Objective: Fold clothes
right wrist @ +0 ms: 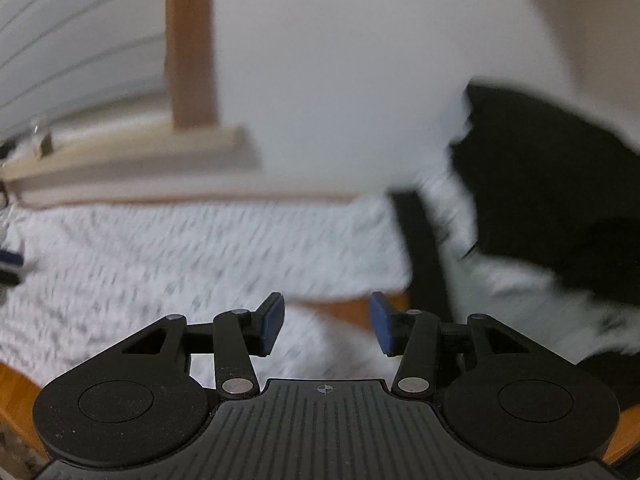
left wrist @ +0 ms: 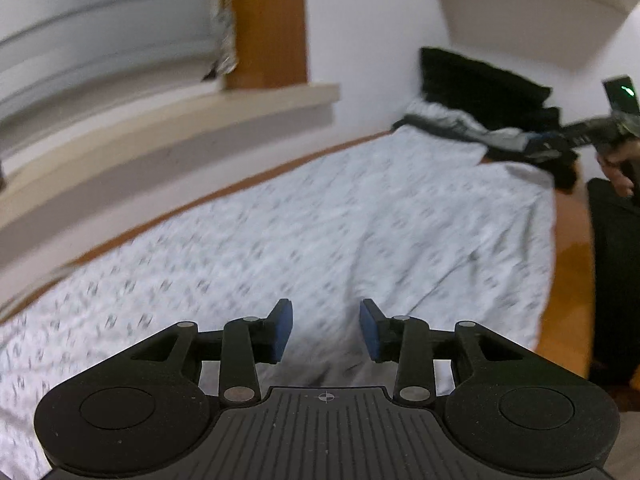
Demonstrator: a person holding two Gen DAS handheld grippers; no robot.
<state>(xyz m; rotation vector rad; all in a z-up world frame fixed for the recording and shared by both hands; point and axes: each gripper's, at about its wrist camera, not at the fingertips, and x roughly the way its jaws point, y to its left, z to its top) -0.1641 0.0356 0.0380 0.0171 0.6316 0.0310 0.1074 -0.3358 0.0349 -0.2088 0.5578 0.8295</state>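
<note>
Hovering above the patterned white sheet [left wrist: 320, 208] on the bed, left tool [left wrist: 326, 330] with blue pads spread apart and nothing between them. Right tool [right wrist: 326, 324] likewise spread and empty, poised over the sheet's near edge where a strip of orange wood frame [right wrist: 396, 304] shows. Lying in a crumpled heap at the far right end of the bed: dark and grey clothes [left wrist: 500, 128], partly against a black pillow-like mass [left wrist: 480, 80] by the wall. Blurred in both views, so exact layers and edges of the heap impossible to tell.

Likely trouble from here: closing on a bunch of several garments at once, given how tangled the heap looks. Pinching the loose sheet along with a garment, since cloth lies directly on it, and dragging the sheet off the frame. Grabbing mid-fabric instead of a corner or hem, leaving a lopsided fold. Colliding of the two tools when both converge on that same narrow far-right spot.
</note>
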